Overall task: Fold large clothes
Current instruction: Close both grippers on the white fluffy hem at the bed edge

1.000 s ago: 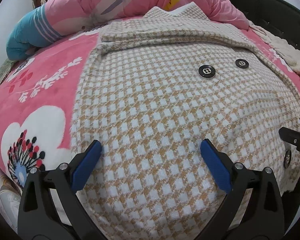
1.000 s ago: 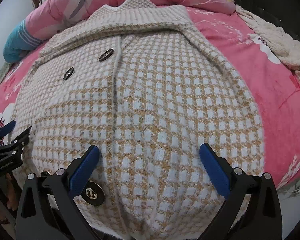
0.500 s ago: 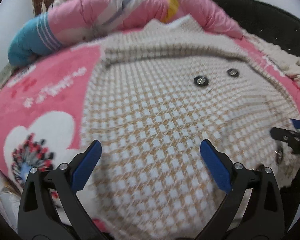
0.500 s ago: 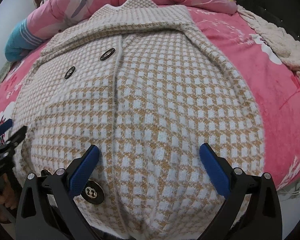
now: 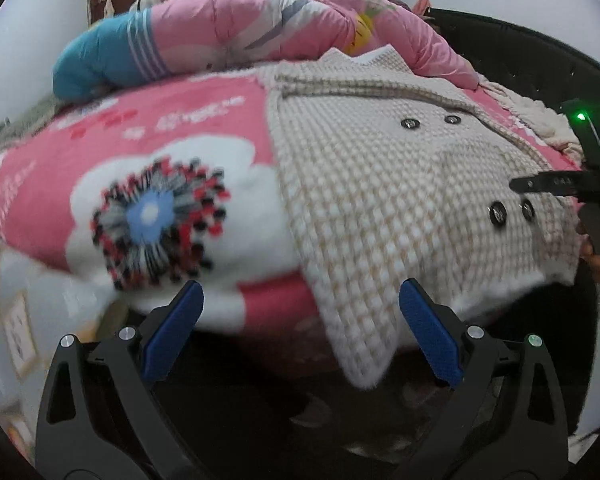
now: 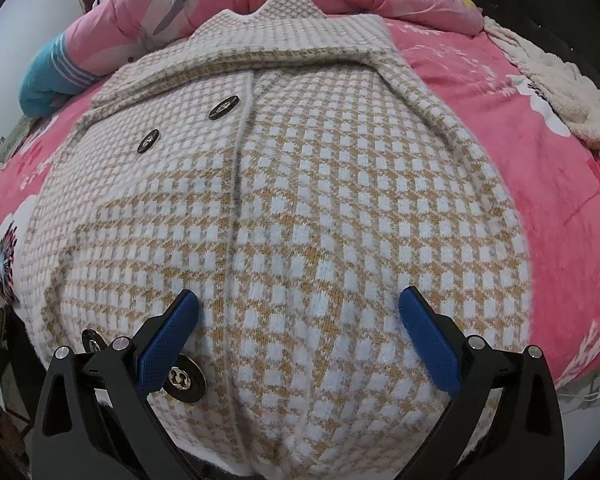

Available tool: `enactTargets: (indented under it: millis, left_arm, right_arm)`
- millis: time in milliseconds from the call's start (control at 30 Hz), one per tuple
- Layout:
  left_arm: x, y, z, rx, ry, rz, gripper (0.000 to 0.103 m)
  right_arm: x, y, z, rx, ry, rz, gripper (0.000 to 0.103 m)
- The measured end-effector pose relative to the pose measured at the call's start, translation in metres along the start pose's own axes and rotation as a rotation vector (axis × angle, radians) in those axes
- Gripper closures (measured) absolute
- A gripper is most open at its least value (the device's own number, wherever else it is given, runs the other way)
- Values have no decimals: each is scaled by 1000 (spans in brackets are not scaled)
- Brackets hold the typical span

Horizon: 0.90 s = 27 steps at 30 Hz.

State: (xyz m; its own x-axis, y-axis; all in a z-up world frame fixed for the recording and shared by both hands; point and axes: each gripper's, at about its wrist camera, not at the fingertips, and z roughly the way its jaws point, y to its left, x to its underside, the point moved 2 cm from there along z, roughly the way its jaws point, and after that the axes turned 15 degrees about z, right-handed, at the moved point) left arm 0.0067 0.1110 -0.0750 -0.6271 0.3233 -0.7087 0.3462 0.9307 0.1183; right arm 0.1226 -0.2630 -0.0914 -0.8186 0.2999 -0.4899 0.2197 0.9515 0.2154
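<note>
Plainly, the coat [image 6: 300,208] lies flat, front up, on the pink blanket [image 5: 148,152], long axis running from the hem at the near bed edge to the collar by the quilt [image 5: 240,36] at the far end. The right gripper [image 6: 298,320] hovers over the hem's middle, jaws wide apart, nothing between them. The left gripper [image 5: 300,312], also spread and empty, sits off the coat's left side, low by the bed edge, with the hem corner [image 5: 364,364] hanging just ahead between its fingers. So the left is nearer that corner, and the right nearer the hem's middle. Count: one coat, two grippers, four dark buttons visible in the left view.
</note>
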Motion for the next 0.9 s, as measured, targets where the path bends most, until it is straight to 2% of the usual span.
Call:
enactTargets:
  millis: [100,200,300,367,533,700,900]
  left_arm:
    - [12,-6,7,78,12,-36,10]
    - [21,-13,18,153,20,-57,23]
    - [28,-16,37,208,70,-88,34]
    - [31,-20,47,239,97,-100,36]
    - [38,-25,65,272,139,-107,40]
    - [40,-25,77,316,139,-140,51]
    - [40,-27,83,364,137,-147,53]
  right_arm:
    - [4,1,-1,-2,-18,-4,6]
    - [7,2,-2,-1,-25,-8,6]
    - [9,2,-2,0,-17,-7,6]
    - [10,2,-2,2,-10,-8,6]
    - [5,2,-2,3,-4,-14,6]
    - [3,2,-1,2,-3,-15,6]
    - [4,2,-2,-16,-16,-28,6]
